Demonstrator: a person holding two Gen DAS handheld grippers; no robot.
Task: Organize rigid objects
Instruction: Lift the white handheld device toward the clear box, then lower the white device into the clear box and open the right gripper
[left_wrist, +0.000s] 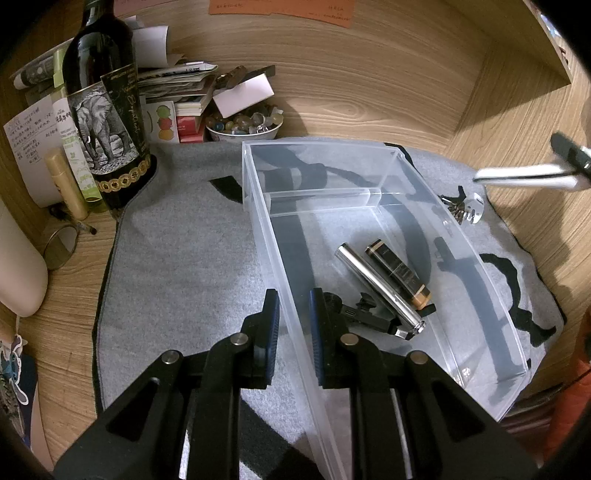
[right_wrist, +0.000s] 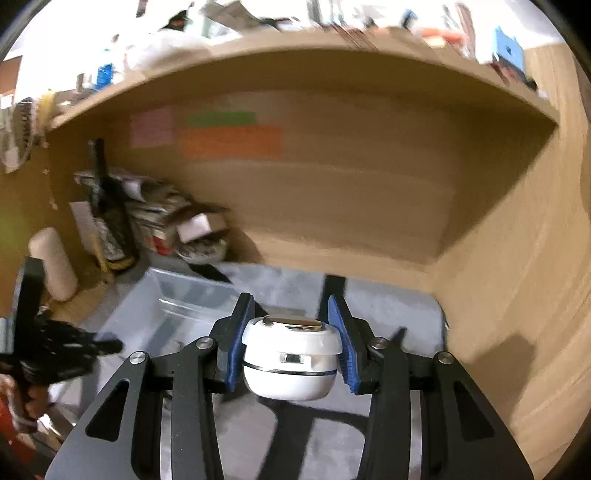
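Note:
A clear plastic bin (left_wrist: 461, 254) lies on the grey cloth (left_wrist: 177, 251). Inside it are a silver tube (left_wrist: 376, 288), a black and gold battery (left_wrist: 399, 273) and a small black gadget (left_wrist: 369, 317). My left gripper (left_wrist: 293, 314) straddles the bin's near left wall with its jaws a little apart. My right gripper (right_wrist: 291, 343) is shut on a white round device (right_wrist: 290, 360) and holds it in the air above the cloth. The bin shows blurred in the right wrist view (right_wrist: 177, 299). A bunch of keys (left_wrist: 463, 208) lies right of the bin.
A dark wine bottle (left_wrist: 107, 122), stacked papers and boxes (left_wrist: 181, 88) and a bowl of stones (left_wrist: 243, 123) stand at the back left. A round mirror (left_wrist: 61, 245) lies at the left. Wooden walls close in the back and the right.

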